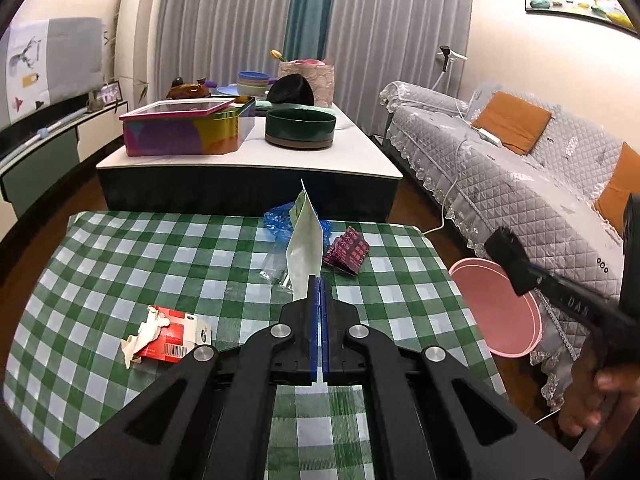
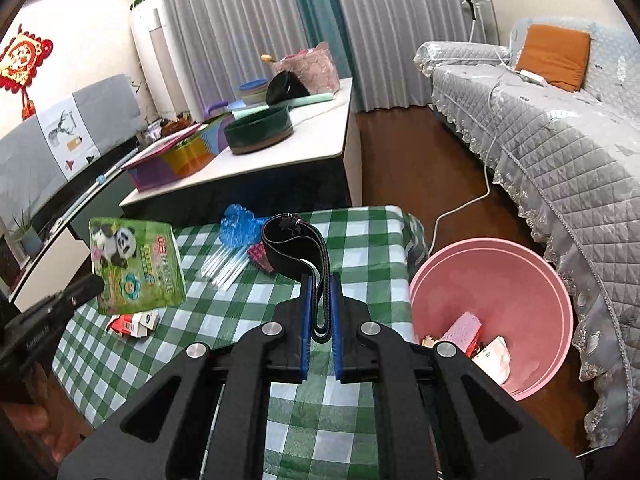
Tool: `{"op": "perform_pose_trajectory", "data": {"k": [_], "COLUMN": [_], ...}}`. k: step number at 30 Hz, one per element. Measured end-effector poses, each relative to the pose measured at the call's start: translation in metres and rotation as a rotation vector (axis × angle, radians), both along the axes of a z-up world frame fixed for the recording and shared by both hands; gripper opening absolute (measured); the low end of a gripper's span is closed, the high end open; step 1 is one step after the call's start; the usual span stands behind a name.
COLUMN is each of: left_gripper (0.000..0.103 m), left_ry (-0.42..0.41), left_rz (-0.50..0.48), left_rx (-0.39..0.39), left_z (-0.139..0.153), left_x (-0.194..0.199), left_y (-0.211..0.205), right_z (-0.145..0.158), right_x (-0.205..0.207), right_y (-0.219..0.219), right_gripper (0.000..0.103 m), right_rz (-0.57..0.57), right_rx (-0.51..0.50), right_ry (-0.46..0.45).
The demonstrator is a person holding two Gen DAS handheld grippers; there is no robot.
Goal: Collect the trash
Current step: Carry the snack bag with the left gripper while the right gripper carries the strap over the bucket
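My left gripper (image 1: 319,280) is shut on a flat pouch (image 1: 305,246), seen edge-on and held above the green checked table (image 1: 120,248); in the right wrist view it shows as a green panda-print pouch (image 2: 134,266). My right gripper (image 2: 320,280) is shut on a black elastic band (image 2: 294,246), held above the table's right side beside the pink bin (image 2: 520,280). The bin holds several pieces of trash (image 2: 464,330). On the table lie a torn red-and-white carton (image 1: 168,336), a blue plastic bag (image 1: 280,220), a clear wrapper (image 1: 276,264) and a purple wrapper (image 1: 347,252).
A low white table (image 1: 352,156) behind carries a colourful tin (image 1: 184,132), a dark green bowl (image 1: 300,128) and other items. A grey quilted sofa (image 1: 520,168) with orange cushions stands at the right. A white cable (image 2: 460,204) trails across the wooden floor near the bin.
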State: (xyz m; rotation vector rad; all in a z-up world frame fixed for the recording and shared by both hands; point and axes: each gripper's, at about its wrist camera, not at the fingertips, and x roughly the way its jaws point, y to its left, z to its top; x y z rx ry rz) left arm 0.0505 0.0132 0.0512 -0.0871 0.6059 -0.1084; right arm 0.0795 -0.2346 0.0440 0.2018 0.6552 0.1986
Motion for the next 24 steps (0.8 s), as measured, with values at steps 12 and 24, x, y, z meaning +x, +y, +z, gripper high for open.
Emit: {"op": "perform_pose_trajectory", "data": {"k": [12, 24], "left_gripper": [0.001, 0.001], "left_ry": [-0.001, -0.002], "left_rz": [-0.019, -0.056], "left_rx": [0.029, 0.054], "left_z": [0.001, 0.002], "left_x": [-0.006, -0.002], "left_y": [-0.022, -0.05], "right_z": [0.019, 0.025], "right_x": [-0.004, -0.003], "right_y": [-0.031, -0.06], "right_gripper": [0.009, 0.009], "right_rz": [-0.081, -0.156], "right_rx": [-0.002, 0.002], "right_ry": [-0.048, -0.061]}}
